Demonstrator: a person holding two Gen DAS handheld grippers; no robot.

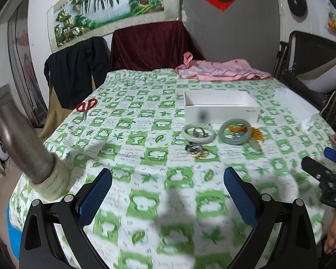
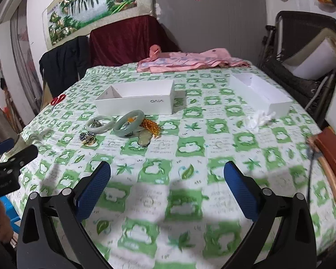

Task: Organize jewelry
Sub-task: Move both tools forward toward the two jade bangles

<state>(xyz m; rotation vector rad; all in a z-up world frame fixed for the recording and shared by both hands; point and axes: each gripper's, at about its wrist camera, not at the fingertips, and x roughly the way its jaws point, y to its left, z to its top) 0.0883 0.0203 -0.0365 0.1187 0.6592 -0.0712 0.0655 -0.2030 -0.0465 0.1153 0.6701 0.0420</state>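
Both tools hung spread and empty above the near part of the surface (image 1: 132, 116): the left tool (image 1: 168, 192) had its blue-padded fingers wide apart with only the green-and-white leaf-print cloth between them, and the right tool (image 2: 167, 188) stood the same way, released, holding nothing.

Jewelry lay in a small cluster toward the middle of the surface, just in front of the open white box (image 2: 136, 99). A pale, whitish jade bangle (image 2: 100, 124) lay flat on the left with a small metal piece inside its ring. Just to its right a greener jade bangle (image 2: 128, 125) lay slightly tilted, resting against a bunch of amber-orange beads (image 2: 150, 126). A pale green pendant (image 2: 144, 139) sat at the near edge of those beads. Nearer and to the left was a dark blue and gold brooch-like piece (image 2: 88, 139), its detail too blurred to make out.

A second white box (image 2: 261, 92) stood far right, crumpled white paper (image 2: 259, 120) just before it. Red-handled scissors (image 1: 86, 106) lay at the far left edge, and pink clothing (image 1: 221, 70) at the far end.
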